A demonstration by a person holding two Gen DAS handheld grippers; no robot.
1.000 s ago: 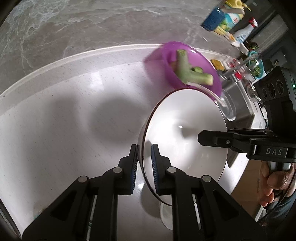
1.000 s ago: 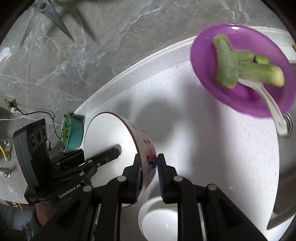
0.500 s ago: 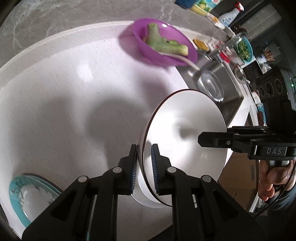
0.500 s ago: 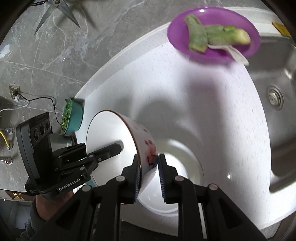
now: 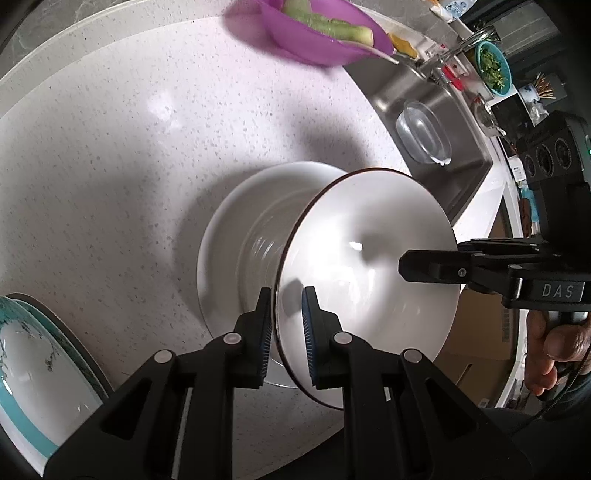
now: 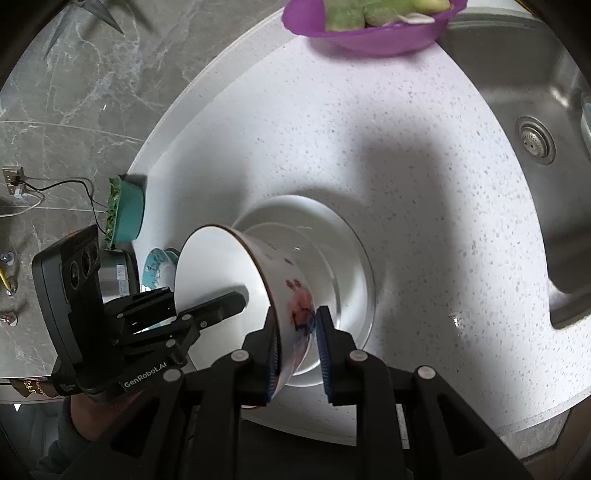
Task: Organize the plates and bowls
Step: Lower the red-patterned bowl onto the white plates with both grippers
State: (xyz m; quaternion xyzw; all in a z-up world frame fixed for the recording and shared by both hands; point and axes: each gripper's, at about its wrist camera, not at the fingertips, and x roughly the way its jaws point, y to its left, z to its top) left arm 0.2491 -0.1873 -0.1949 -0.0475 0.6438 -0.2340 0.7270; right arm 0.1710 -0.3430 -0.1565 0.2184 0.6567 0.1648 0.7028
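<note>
Both hand-held grippers, left (image 5: pixel 286 321) and right (image 6: pixel 295 339), clamped on the floral bowl's (image 5: pixel 369 273) rim, tilted just above the white plate (image 5: pixel 236 236) on the desk (image 5: pixel 110 166). Not seated yet; teal-rimmed plate (image 5: pixel 33 362) left of the white plate likely remains unsorted.

Purple bowl (image 6: pixel 369 33) cut off by top edge; teal-rimmed plate (image 5: pixel 33 369) by left.

"DAS" marks the right claw (image 5: pixel 410 264), probably "GenRobot.AI" the left claw (image 6: pixel 236 301).

Speckled white desk (image 5: pixel 110 155) beside a steel sink (image 6: pixel 524 92) with drain (image 6: pixel 535 142); grey marble wall (image 6: pixel 74 96) with a cabled socket (image 6: pixel 14 179) behind.
</note>
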